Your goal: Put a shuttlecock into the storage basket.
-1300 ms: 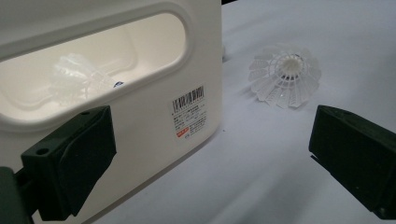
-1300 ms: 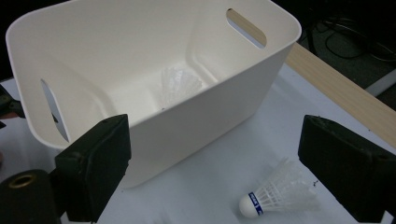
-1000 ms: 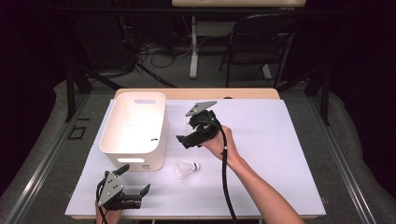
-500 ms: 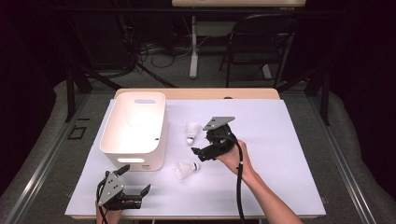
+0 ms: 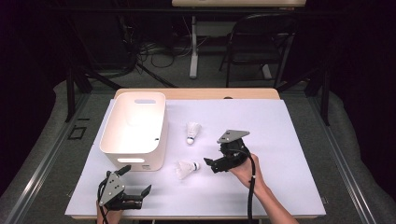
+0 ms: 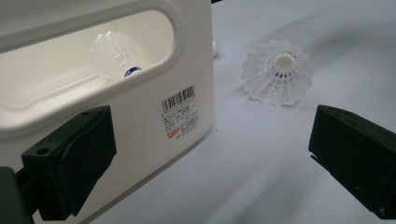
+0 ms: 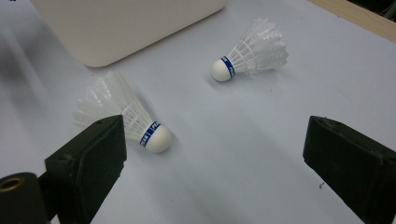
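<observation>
A white bin (image 5: 135, 128) stands on the left of the white table sheet (image 5: 280, 140). One shuttlecock (image 6: 114, 53) lies inside the bin (image 6: 140, 93), seen through its handle slot. Two more lie on the sheet: a far one (image 5: 192, 130) and a near one (image 5: 186, 169). My right gripper (image 5: 211, 164) is open just right of the near one, pointing left at it. In the right gripper view the near shuttlecock (image 7: 123, 116) lies by the left jaw and the far shuttlecock (image 7: 252, 51) beyond; the gripper (image 7: 210, 172) holds nothing. My left gripper (image 5: 136, 181) is open at the front left.
In the left gripper view the open jaws of the gripper (image 6: 212, 163) frame the bin's near corner and the near shuttlecock (image 6: 278, 72). A wooden table edge (image 5: 201, 93) runs behind the sheet. A chair (image 5: 261, 42) and cables stand on the floor beyond.
My right gripper has moved from beside the bin back toward the front and right, ending next to the near shuttlecock. The far shuttlecock it covered now shows. The left gripper stayed put.
</observation>
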The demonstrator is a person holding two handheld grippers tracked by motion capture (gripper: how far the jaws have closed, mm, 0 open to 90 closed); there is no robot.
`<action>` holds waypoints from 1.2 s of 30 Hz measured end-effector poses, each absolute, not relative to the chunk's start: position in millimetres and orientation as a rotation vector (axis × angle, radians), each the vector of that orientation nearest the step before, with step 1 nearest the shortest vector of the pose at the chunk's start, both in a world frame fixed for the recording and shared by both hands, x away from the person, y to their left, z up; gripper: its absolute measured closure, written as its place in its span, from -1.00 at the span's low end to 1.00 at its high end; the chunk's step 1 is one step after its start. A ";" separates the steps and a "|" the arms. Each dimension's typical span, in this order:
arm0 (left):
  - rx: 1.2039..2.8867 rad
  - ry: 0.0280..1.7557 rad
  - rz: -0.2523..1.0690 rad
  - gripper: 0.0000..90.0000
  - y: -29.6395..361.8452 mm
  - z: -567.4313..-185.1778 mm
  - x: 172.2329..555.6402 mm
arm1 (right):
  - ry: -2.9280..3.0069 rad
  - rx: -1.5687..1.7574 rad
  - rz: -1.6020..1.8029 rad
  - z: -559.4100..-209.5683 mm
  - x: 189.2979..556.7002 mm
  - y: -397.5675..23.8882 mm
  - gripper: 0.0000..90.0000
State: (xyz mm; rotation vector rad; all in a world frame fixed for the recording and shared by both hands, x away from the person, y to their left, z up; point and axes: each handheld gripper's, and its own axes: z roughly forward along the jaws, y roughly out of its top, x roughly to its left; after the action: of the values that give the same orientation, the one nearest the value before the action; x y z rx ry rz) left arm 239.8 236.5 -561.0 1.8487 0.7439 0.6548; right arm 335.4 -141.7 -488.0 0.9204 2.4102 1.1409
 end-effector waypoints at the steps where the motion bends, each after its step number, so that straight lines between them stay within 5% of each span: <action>1: 1.848 0.745 0.653 -0.99 236.3 -561.1 239.7 | 2.409 0.920 1.136 -489.7 334.0 -143.2 -0.88; 36: 1.878 0.719 0.617 -0.99 233.4 -561.7 239.3 | 2.364 1.029 1.073 -530.0 296.8 -183.1 -0.88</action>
State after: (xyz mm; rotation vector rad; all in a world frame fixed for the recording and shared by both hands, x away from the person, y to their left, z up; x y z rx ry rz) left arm 239.3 233.4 -561.7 1.8782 0.7191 0.6170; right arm 296.8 -183.1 -530.0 1.0290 2.3642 1.0734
